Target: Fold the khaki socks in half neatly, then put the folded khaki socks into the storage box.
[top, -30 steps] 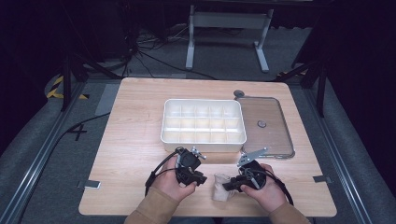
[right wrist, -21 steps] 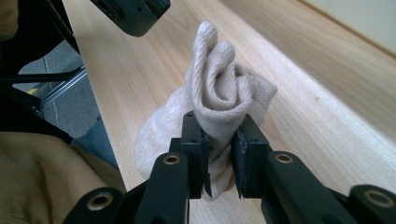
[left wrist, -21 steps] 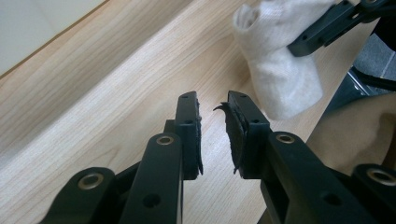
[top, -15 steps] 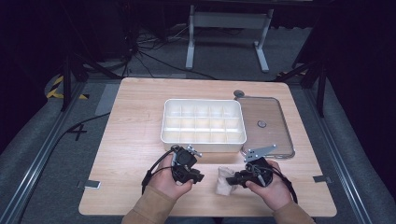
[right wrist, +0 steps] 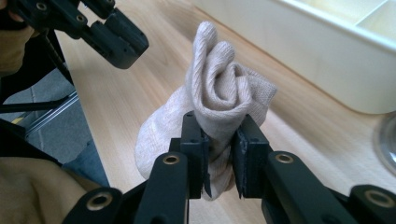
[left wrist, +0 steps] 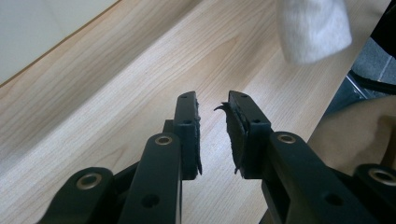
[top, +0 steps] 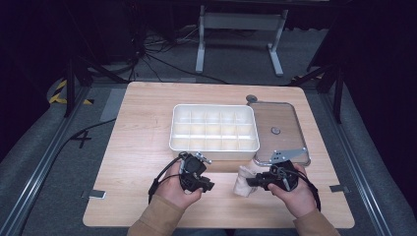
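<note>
Lifted a little since the earlier frame, the right gripper (top: 252, 181) has carried the sock (top: 242, 180) up off the table (top: 147, 142), while the left gripper (top: 209, 186) has let go, its jaws just opening. Beyond the hands, mid-table, sits the white divided tray (top: 214, 127), its clear lid (top: 275, 132) lying just right of it. The sock, rolled and beige, is clamped in the right jaws near the front edge. The left jaws stand apart with nothing between them.
</note>
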